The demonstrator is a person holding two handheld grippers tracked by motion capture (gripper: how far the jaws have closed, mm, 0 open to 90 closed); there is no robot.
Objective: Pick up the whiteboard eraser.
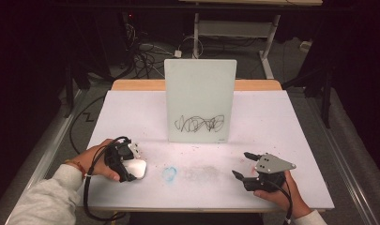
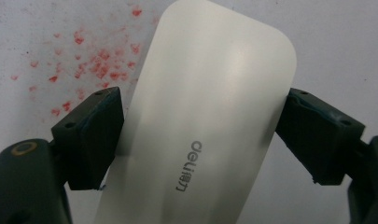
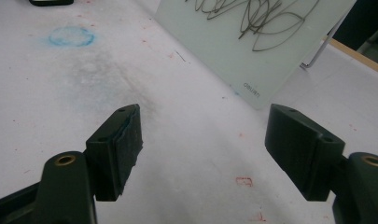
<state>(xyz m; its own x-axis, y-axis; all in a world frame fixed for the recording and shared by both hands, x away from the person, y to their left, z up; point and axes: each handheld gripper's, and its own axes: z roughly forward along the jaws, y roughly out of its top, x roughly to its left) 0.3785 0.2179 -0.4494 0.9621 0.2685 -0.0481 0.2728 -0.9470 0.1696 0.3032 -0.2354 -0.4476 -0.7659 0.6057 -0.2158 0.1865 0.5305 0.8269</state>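
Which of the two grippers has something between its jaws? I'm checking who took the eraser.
The left gripper: its jaws sit against both sides of the white eraser on the table. The right gripper is open, with bare tabletop between its jaws.

Scribbled whiteboard (image 1: 200, 100), blue smudge (image 1: 169, 173) on table (image 1: 291, 140)
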